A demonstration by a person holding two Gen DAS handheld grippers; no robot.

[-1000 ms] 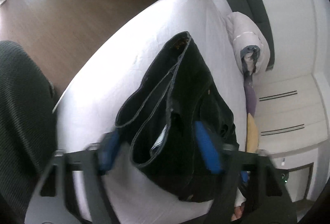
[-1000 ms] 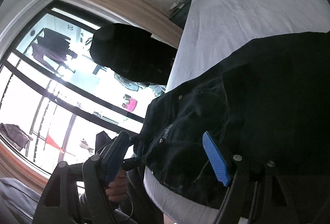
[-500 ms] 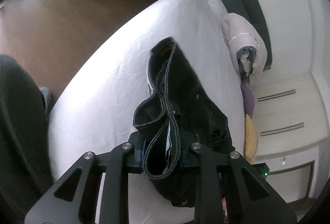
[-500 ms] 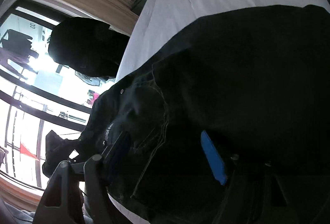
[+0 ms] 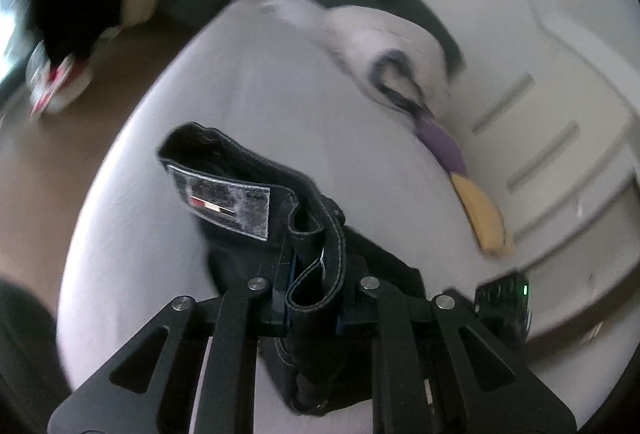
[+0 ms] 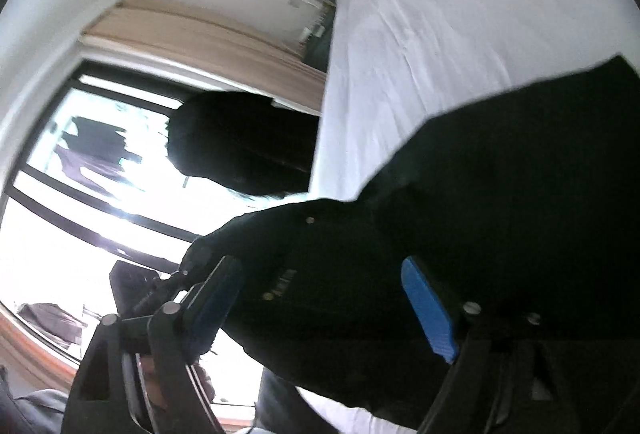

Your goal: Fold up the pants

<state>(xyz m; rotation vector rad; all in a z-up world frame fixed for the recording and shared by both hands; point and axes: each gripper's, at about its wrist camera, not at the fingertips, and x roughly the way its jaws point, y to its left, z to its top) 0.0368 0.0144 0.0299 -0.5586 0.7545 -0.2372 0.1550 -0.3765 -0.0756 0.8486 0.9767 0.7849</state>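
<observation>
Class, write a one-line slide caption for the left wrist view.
Left gripper shut on the waistband of black pants, lifted above a white bed.

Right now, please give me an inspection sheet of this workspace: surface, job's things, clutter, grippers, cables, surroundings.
Surface: bed with a white sheet, lightly creased.
Job's things: black pants, waistband end raised, the rest lying on the bed; label patch visible.
Clutter: rolled white bedding, a purple item and a yellow item along the bed's far side.
Grippers: left gripper shut on the waistband; right gripper opening, pants between the fingers, pads not pressing.
Cables: nothing seen.
Surroundings: wooden floor, window, white drawers; left view blurred.
</observation>
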